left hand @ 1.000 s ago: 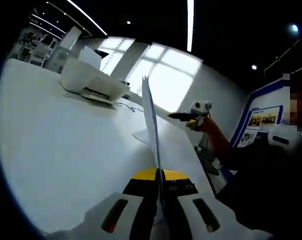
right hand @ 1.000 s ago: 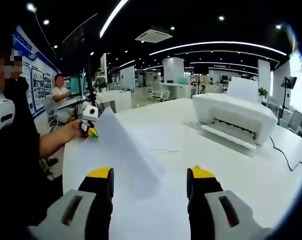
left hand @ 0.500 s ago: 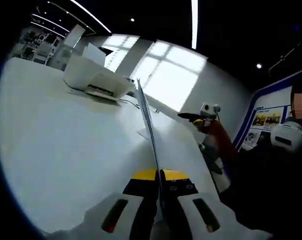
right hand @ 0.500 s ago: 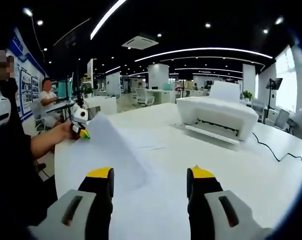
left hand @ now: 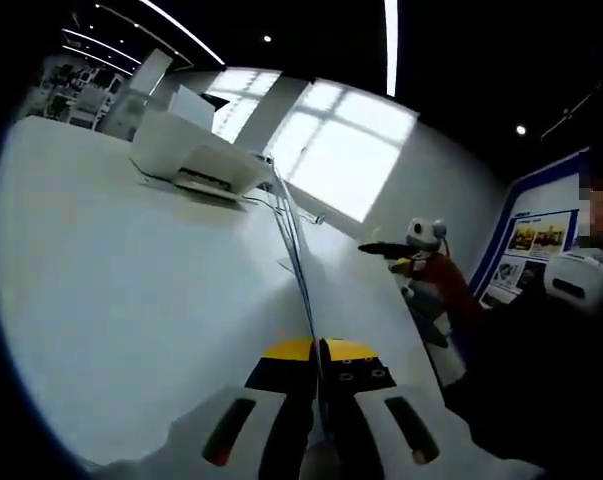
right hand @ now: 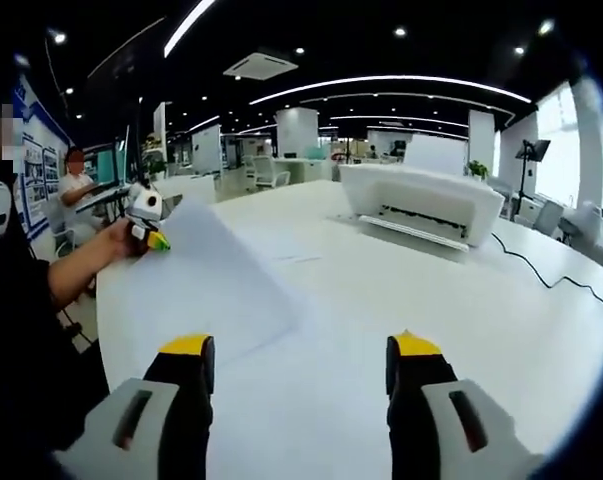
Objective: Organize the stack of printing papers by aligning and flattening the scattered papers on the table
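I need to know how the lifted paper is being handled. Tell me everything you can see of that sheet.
The sheet is plain white, thin and blank on the side shown. The left tongs are shut on one corner or edge, so in the left gripper view it appears edge-on as a thin line. It slopes from the raised held end down to the white table, curving slightly. The right tongs are open, apart from it.
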`<state>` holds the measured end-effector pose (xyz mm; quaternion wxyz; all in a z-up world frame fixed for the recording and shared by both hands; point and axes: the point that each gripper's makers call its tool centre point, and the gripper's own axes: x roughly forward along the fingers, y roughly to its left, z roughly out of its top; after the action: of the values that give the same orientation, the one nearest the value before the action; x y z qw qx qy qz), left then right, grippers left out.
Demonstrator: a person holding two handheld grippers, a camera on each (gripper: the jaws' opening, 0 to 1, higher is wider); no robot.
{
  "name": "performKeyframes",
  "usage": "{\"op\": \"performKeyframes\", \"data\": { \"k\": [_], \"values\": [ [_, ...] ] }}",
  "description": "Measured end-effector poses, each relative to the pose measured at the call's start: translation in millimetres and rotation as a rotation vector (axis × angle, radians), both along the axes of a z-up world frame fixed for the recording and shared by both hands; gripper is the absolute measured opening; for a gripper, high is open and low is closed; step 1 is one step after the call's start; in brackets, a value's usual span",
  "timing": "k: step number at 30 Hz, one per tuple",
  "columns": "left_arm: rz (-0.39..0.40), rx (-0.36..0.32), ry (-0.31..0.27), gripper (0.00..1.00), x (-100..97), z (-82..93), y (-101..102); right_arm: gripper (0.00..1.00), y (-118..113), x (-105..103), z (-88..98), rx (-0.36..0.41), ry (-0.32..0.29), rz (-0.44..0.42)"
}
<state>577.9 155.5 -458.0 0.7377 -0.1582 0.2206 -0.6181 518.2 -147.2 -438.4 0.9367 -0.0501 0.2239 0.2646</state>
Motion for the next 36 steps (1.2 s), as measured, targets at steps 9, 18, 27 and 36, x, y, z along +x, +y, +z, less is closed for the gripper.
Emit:
{"op": "performKeyframes", "data": {
  "k": [9, 18, 27, 36],
  "values": [
    [0.000, 0.000, -0.001, 0.07, 1.7, -0.2, 1, 0.90, -3, -6, -25.9, -0.060, 0.061, -0.091],
    [0.000, 0.003, -0.005, 0.07, 5.8, -1.8, 3, 0.90, -5, -7, -55.8, -0.036, 0.101, -0.172],
    [0.000, 0.004, -0.010, 0.07, 6.9, -2.1, 3, 0.91, -10, -9, -78.5, -0.066, 0.136, -0.236],
    [0.001, 0.005, -0.013, 0.07, 6.4, -1.7, 2, 0.90, -14, -8, -73.5, -0.056, 0.058, -0.236]
  ]
}}
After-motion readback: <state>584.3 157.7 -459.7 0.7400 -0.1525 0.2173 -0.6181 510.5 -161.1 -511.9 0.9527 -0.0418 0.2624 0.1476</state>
